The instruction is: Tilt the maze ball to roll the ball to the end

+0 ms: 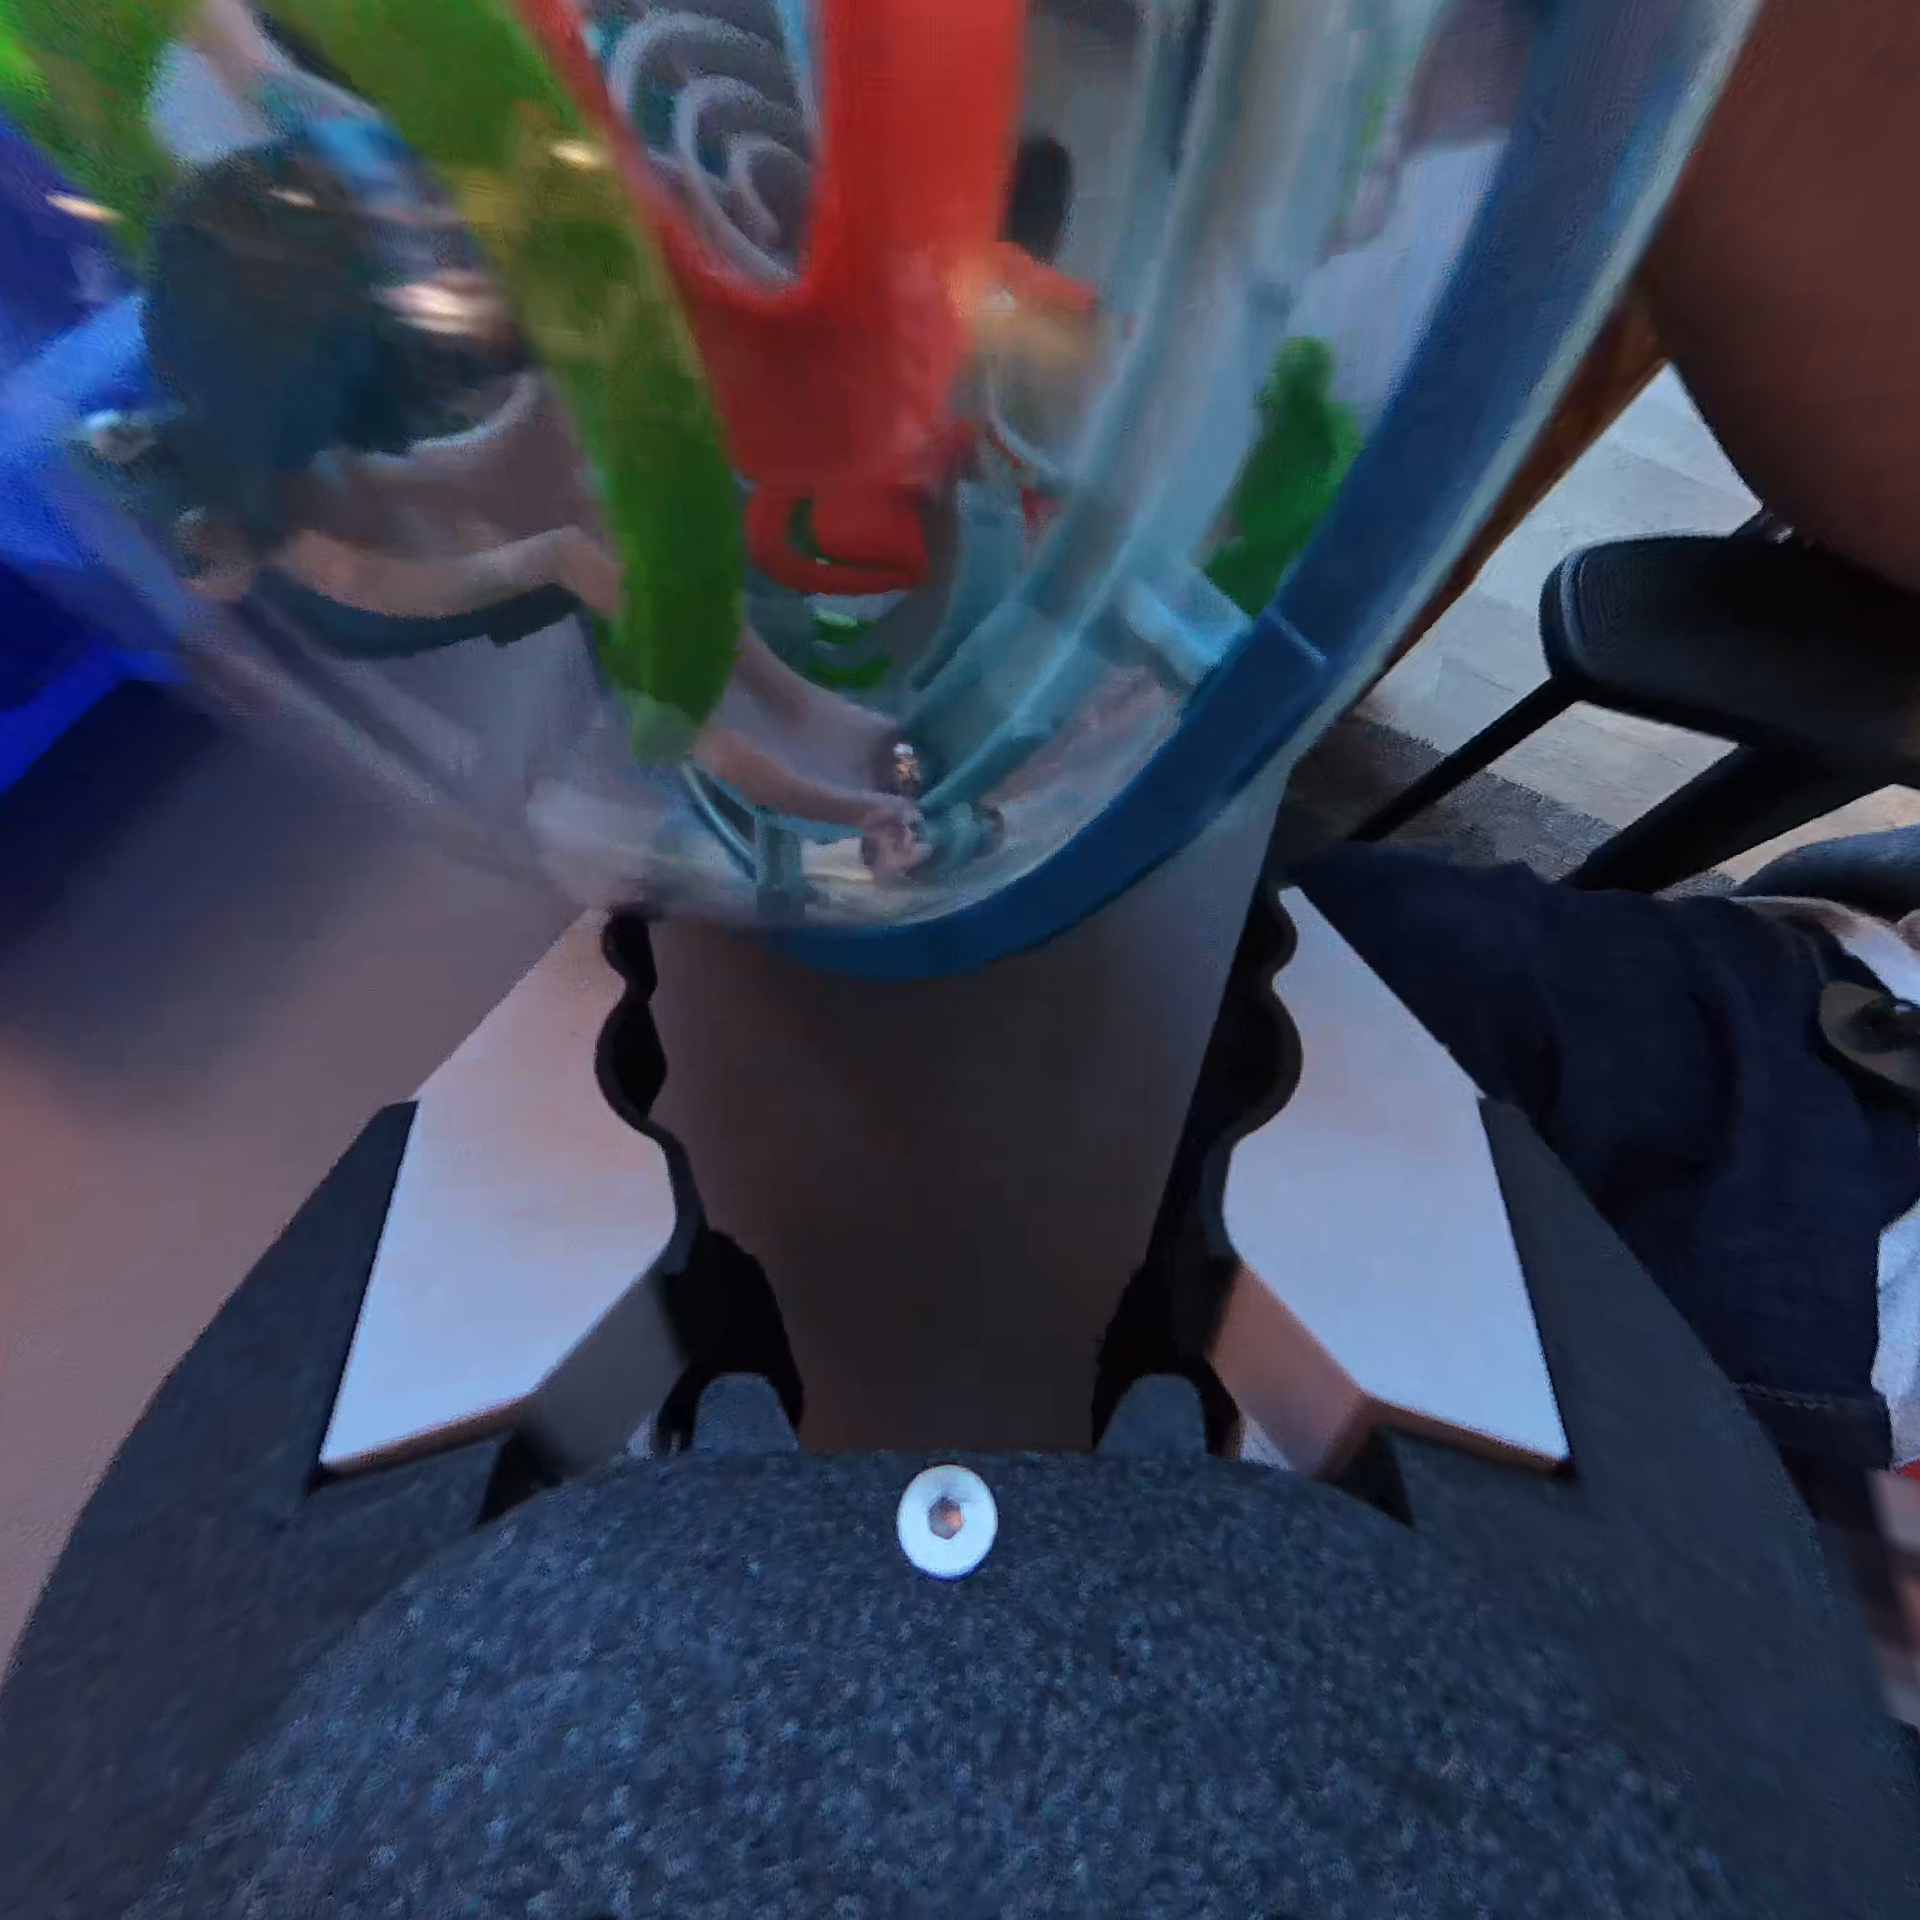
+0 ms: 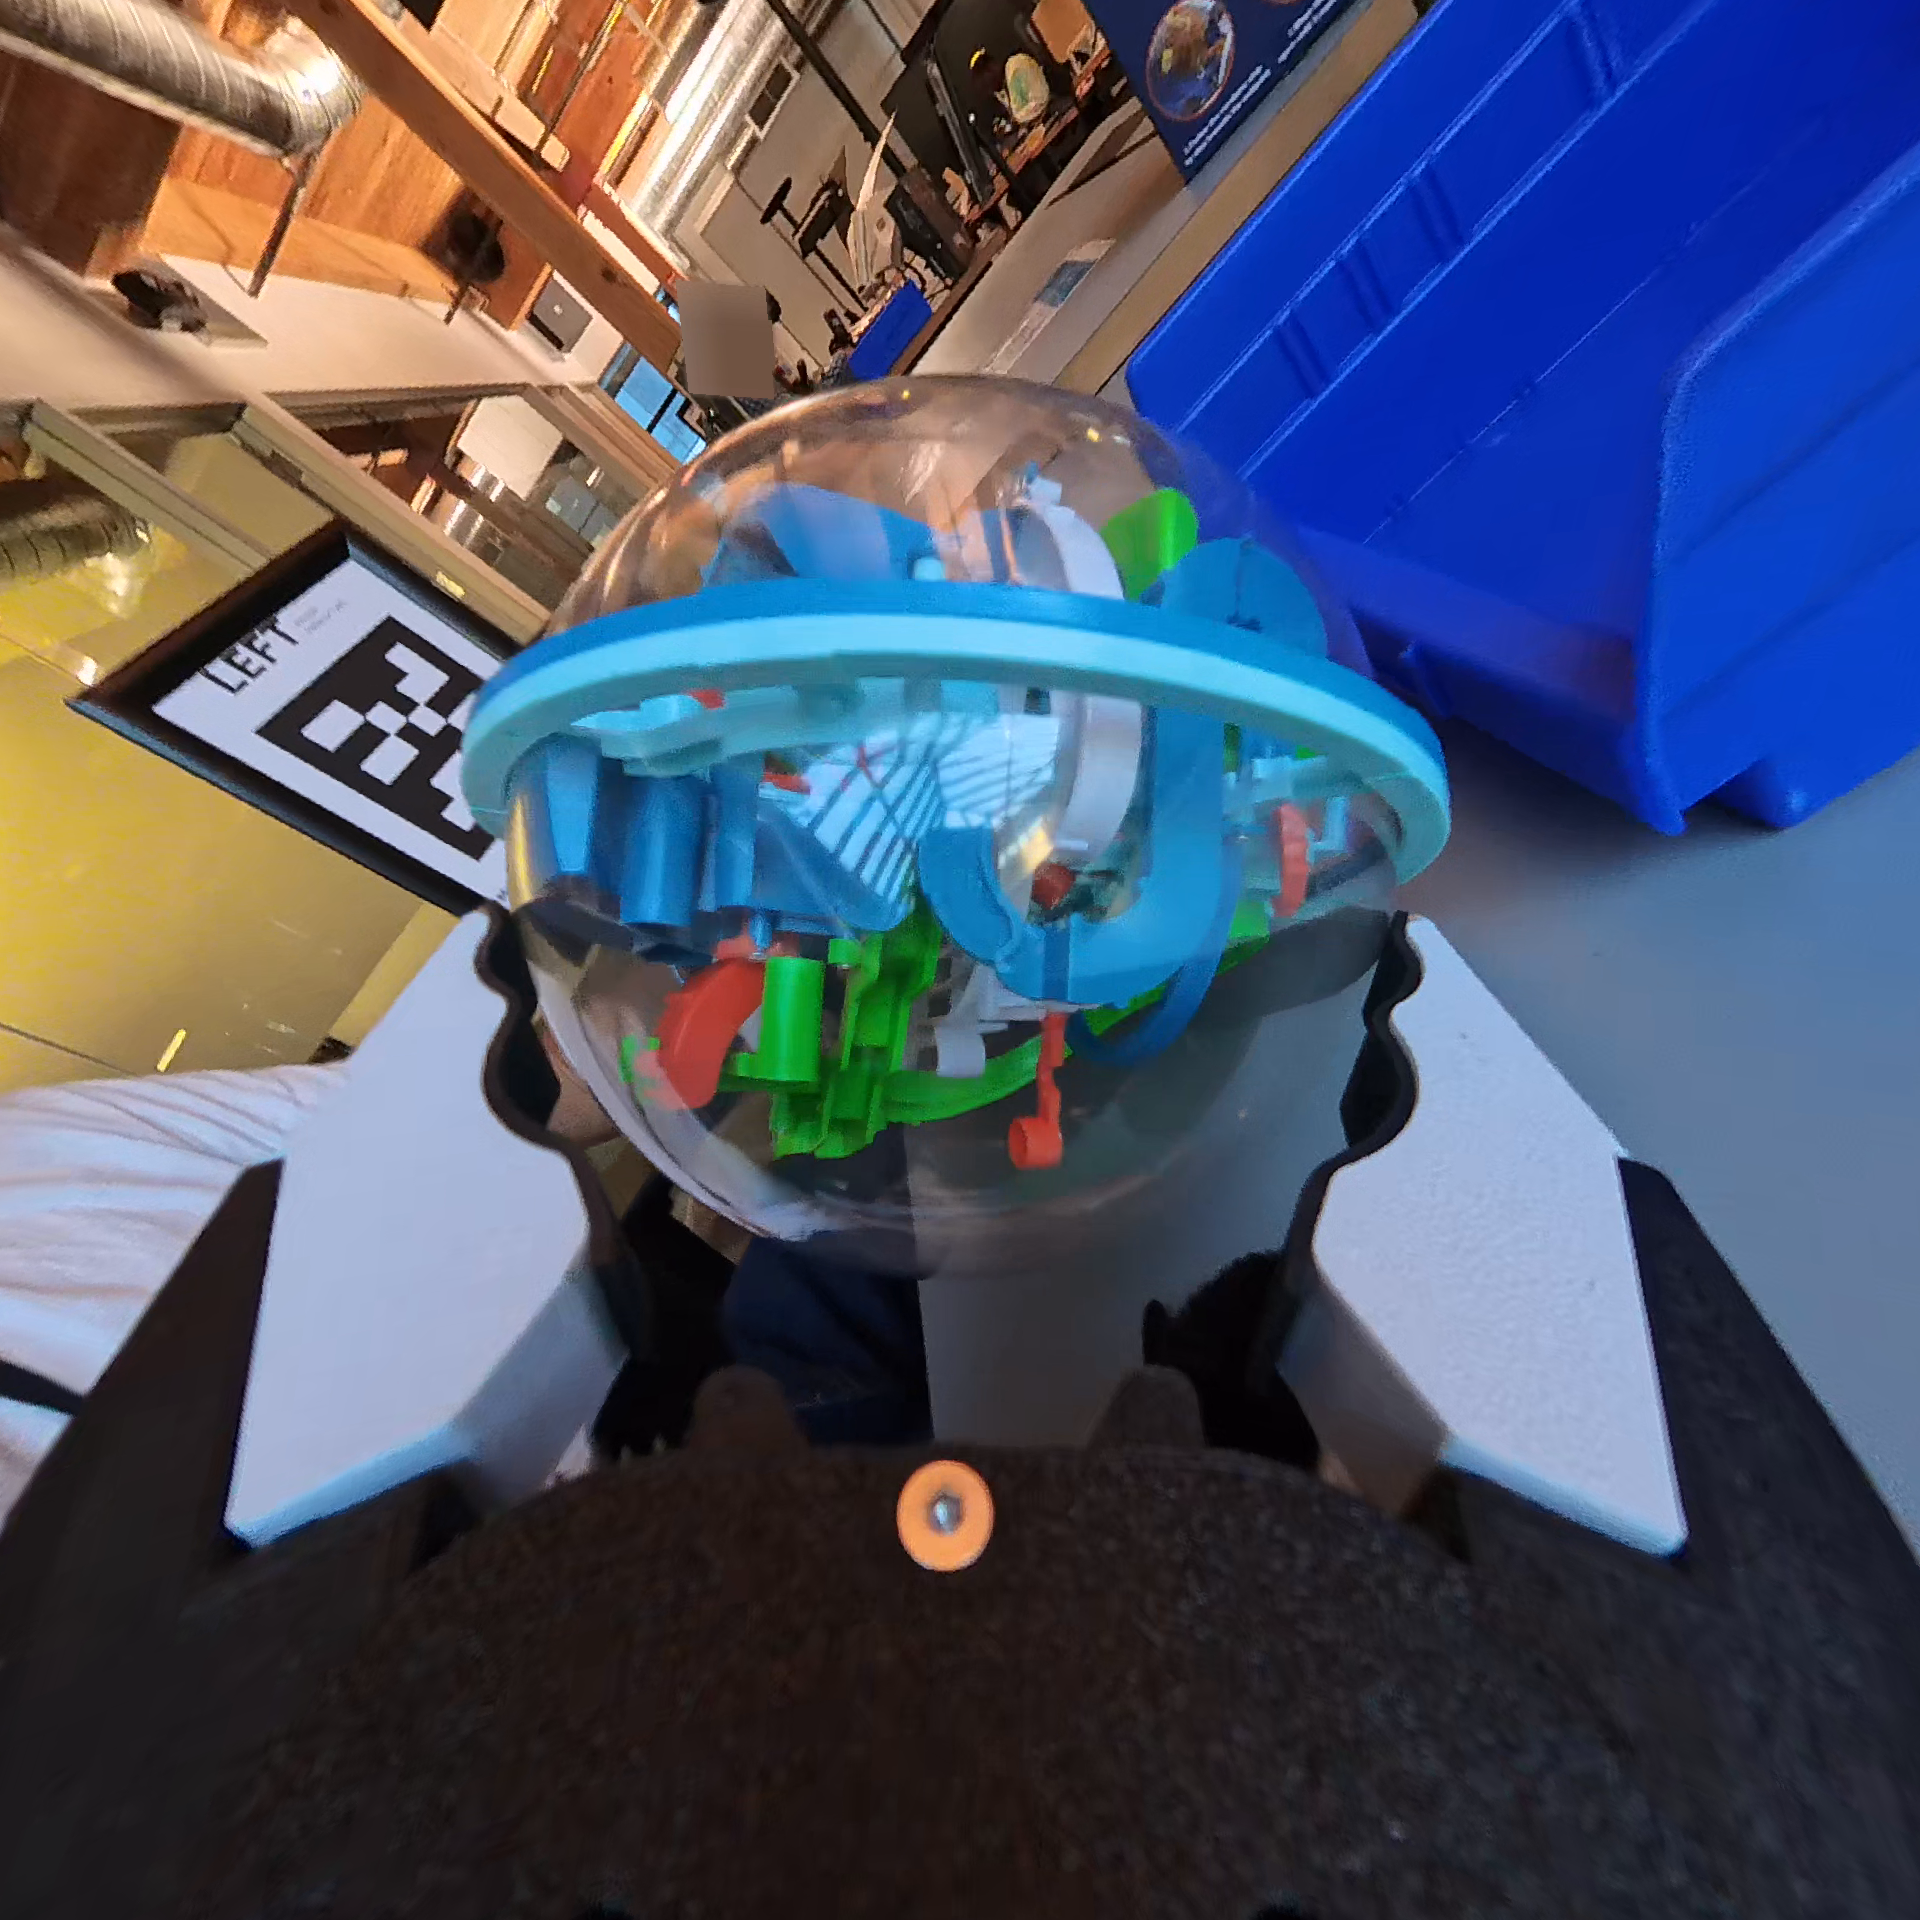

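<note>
The maze ball (image 2: 935,831) is a clear sphere with a light blue ring around its middle and blue, green, red and white tracks inside. It sits between my right gripper's (image 2: 945,997) fingers, which press its lower half from both sides and hold it above the table. In the left wrist view the maze ball (image 1: 831,468) is very close and blurred. My left gripper (image 1: 945,935) has its fingers apart, with the tips against the sphere's surface and nothing between them. A small shiny ball (image 1: 902,764) lies low in the sphere by a pale blue track.
Large blue bins (image 2: 1558,416) stand on the grey table (image 2: 1683,1039) right of the ball. The left gripper's tag plate (image 2: 343,717) shows behind the ball on the left. A dark sleeve (image 1: 1610,1091) and a black chair (image 1: 1714,644) are at the right. White cloth (image 2: 104,1195) lies at the left.
</note>
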Motion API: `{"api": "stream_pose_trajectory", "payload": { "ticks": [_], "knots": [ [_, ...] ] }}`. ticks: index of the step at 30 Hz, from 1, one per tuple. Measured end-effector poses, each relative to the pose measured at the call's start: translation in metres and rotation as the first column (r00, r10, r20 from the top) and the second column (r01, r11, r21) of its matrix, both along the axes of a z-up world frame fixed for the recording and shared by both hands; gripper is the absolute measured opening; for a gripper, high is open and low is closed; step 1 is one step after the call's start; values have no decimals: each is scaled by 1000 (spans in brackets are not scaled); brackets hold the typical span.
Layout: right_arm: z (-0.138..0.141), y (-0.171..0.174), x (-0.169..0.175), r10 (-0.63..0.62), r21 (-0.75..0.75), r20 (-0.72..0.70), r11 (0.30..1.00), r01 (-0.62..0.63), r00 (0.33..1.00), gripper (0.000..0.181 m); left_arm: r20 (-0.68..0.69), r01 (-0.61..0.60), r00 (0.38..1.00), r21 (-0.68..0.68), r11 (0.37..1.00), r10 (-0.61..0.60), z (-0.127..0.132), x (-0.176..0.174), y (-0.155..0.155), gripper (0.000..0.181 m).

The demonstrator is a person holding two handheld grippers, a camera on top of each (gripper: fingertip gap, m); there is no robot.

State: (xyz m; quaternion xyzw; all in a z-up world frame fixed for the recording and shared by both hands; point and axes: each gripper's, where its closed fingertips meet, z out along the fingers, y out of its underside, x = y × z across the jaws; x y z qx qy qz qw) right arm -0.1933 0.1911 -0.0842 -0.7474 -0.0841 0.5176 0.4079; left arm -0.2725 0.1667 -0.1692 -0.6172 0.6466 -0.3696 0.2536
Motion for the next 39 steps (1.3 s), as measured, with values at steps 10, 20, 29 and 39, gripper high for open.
{"api": "stream_pose_trajectory", "payload": {
  "ticks": [10, 20, 29, 39],
  "knots": [
    [3, 5, 15, -33, -51, -68, 998, 30, 997, 149, -21, 42, 999, 24, 999, -42, 12, -14, 19, 150],
    [-4, 8, 16, -31, -71, -77, 997, 26, 997, 148, 151, 179, 963, 256, 950, -222, 70, 24, 41, 159],
    [10, 17, 24, -109, 116, -79, 986, 117, 991, 153, 185, -36, 983, 300, 953, -21, 66, 44, 45, 153],
    [10, -28, 17, -360, 497, 312, 851, 172, 879, 153, 218, -155, 970, 221, 963, 107, 72, 53, 36, 151]
  ]
}}
